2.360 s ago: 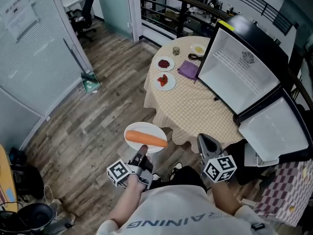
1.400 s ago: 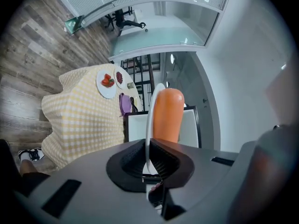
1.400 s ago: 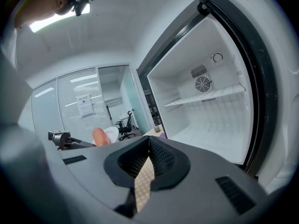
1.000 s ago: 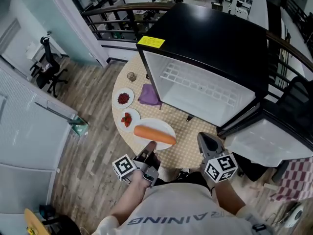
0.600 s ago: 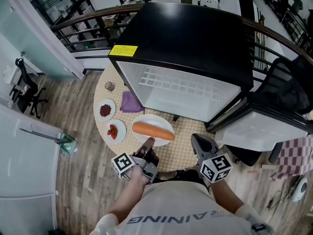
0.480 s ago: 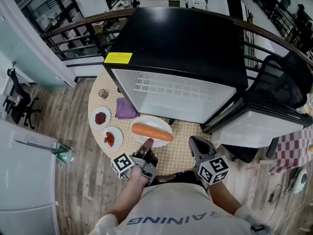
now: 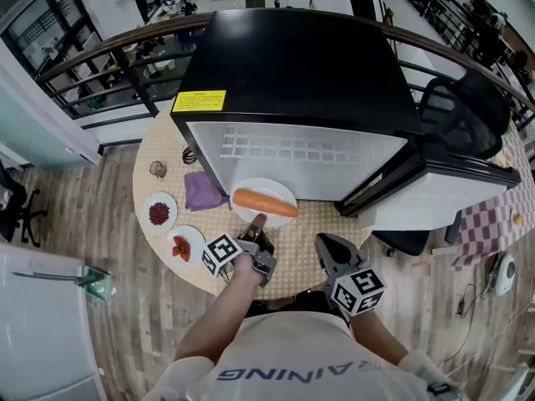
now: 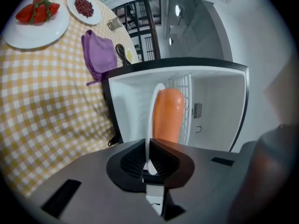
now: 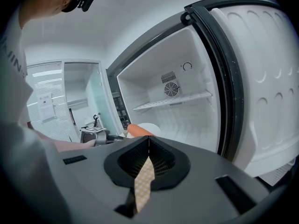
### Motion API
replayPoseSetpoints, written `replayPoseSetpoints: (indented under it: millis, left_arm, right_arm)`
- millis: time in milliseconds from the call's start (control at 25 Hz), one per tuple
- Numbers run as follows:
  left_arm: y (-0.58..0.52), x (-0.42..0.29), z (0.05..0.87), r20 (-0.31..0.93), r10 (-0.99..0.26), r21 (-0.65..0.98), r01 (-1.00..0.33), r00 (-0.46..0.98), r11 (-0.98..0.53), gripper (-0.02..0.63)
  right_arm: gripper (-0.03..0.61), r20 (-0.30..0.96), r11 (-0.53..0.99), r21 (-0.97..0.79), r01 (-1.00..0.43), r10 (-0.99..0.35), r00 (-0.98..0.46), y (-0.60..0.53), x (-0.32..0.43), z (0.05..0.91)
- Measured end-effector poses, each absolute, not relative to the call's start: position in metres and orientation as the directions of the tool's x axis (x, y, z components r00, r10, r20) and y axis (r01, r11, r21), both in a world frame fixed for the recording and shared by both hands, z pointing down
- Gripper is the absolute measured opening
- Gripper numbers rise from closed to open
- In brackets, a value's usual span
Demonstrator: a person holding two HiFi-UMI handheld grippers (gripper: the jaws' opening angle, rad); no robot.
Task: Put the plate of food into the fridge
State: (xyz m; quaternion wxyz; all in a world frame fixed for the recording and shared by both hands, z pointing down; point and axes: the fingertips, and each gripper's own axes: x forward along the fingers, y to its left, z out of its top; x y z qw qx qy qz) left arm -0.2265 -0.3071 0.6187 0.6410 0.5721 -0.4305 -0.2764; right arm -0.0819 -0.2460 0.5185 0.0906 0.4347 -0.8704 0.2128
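Note:
A white plate (image 7: 264,192) carrying one long orange carrot (image 7: 264,203) hangs level at the mouth of the open fridge (image 7: 301,153). My left gripper (image 7: 258,221) is shut on the plate's near rim. In the left gripper view the plate (image 8: 151,111) shows edge-on, with the carrot (image 8: 168,113) on its right and the left gripper (image 8: 150,160) clamped on the rim. To the right of the plate and a little nearer me, my right gripper (image 7: 322,242) is shut with nothing in it. The right gripper view has the right gripper (image 9: 148,141) facing the white fridge interior and its wire shelf (image 9: 173,101).
The fridge door (image 7: 435,199) stands open at the right. Left of the fridge, the checked tablecloth (image 7: 159,241) holds a plate of strawberries (image 7: 183,246), a plate of red berries (image 7: 160,214), a purple cloth (image 7: 203,190) and a glass (image 7: 157,169). A black chair (image 7: 460,111) stands behind the door.
The view has swung from the round table to face the fridge. My left gripper has carried the plate forward, from over the table's edge up to the fridge opening. The right gripper followed alongside.

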Motion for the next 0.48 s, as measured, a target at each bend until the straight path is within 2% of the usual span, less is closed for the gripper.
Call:
replayPoseSetpoints:
  millis: [480]
  left_arm:
    - [-0.373, -0.212, 0.654, 0.266, -0.84, 0.964, -0.111, 0.473, 0.243, 0.023]
  right_arm:
    - [0.021, 0.387, 0.514, -0.285, -0.809, -0.711, -0.587, -0.229, -0.092, 0.529]
